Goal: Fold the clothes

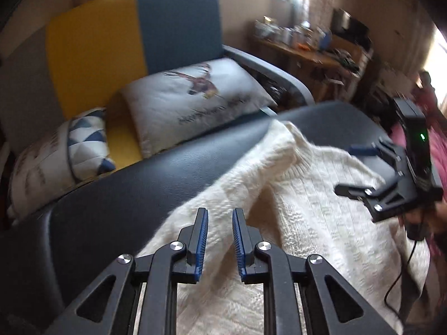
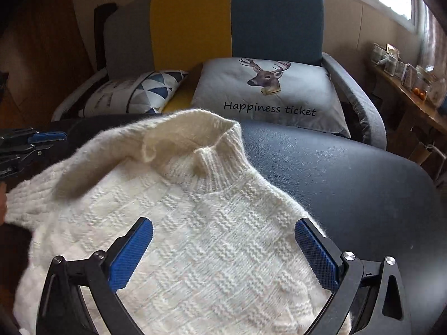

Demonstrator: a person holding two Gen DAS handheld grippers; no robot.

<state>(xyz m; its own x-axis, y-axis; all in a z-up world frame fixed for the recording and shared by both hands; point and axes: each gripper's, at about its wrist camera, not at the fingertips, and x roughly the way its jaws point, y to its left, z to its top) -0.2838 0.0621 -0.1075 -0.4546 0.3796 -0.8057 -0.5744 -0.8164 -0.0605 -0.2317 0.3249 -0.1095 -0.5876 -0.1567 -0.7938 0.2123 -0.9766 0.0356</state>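
Observation:
A cream knitted sweater (image 2: pixel 212 240) with a ribbed high collar (image 2: pixel 220 156) lies on a dark leather surface (image 2: pixel 349 184). One sleeve (image 2: pixel 83 167) is folded over its left side. My right gripper (image 2: pixel 223 223) hovers over the sweater's body, open wide, with nothing between its blue pads (image 2: pixel 131 254). In the left wrist view the sweater (image 1: pixel 307 209) spreads under my left gripper (image 1: pixel 219 215), which is open only a narrow gap and holds nothing. The right gripper (image 1: pixel 354 169) shows there at the right, held by a hand. The left gripper (image 2: pixel 36 142) shows at the right wrist view's left edge.
Behind the leather surface stands a sofa (image 2: pixel 229 22) with a yellow and blue back, a deer cushion (image 2: pixel 268 95) and a triangle-pattern cushion (image 2: pixel 139 92). A cluttered wooden sideboard (image 2: pixel 405 95) lines the right wall. A black cable (image 1: pixel 402 276) hangs from the right gripper.

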